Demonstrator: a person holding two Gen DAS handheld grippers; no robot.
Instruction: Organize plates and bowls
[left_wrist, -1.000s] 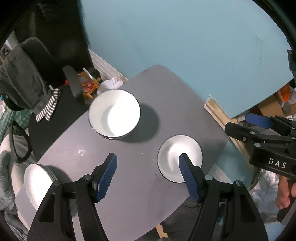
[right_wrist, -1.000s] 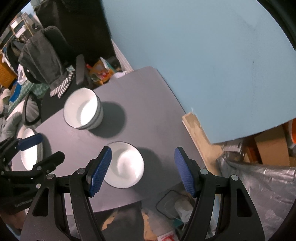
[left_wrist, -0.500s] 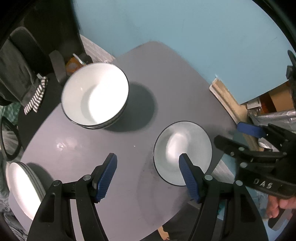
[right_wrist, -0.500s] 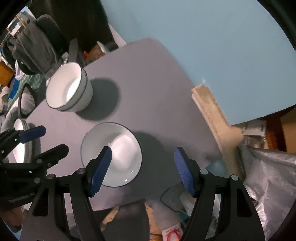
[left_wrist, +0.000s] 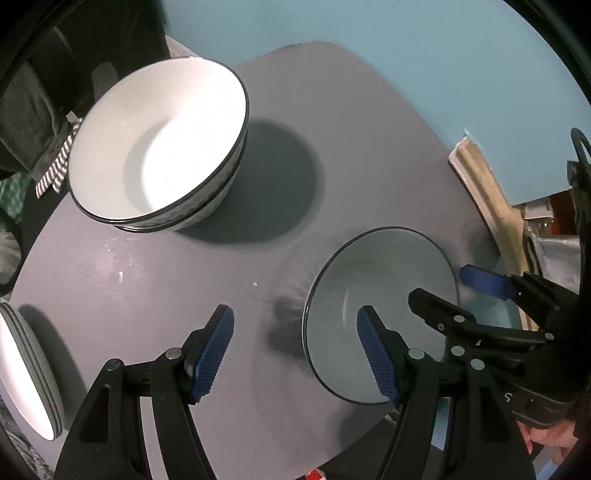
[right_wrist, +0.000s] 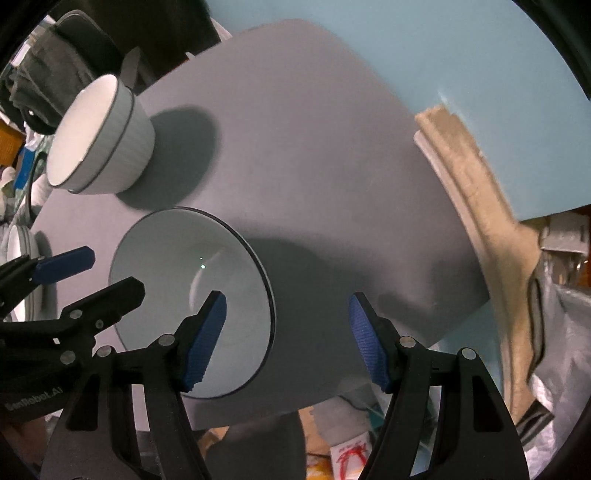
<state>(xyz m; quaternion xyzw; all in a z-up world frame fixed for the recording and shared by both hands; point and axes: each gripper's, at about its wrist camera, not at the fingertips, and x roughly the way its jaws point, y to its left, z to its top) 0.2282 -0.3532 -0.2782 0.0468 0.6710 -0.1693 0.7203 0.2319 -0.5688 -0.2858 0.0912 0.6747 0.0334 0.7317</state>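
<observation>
Two stacked bowls (left_wrist: 159, 144) stood at the far left of the grey table (left_wrist: 147, 288) in the left wrist view, where the left gripper (left_wrist: 295, 350) hung wide and empty, its right finger over a single bowl (left_wrist: 384, 295). In the right wrist view the right gripper (right_wrist: 286, 339) was equally wide and empty, straddling that bowl's right rim.

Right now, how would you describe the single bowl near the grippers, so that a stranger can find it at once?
Start at the round grey table. A stack of deep white bowls stands at its far side and a stack of plates at its left edge. The single bowl sits alone near the right edge: shallow, dark-rimmed, shaded, unstacked.
</observation>
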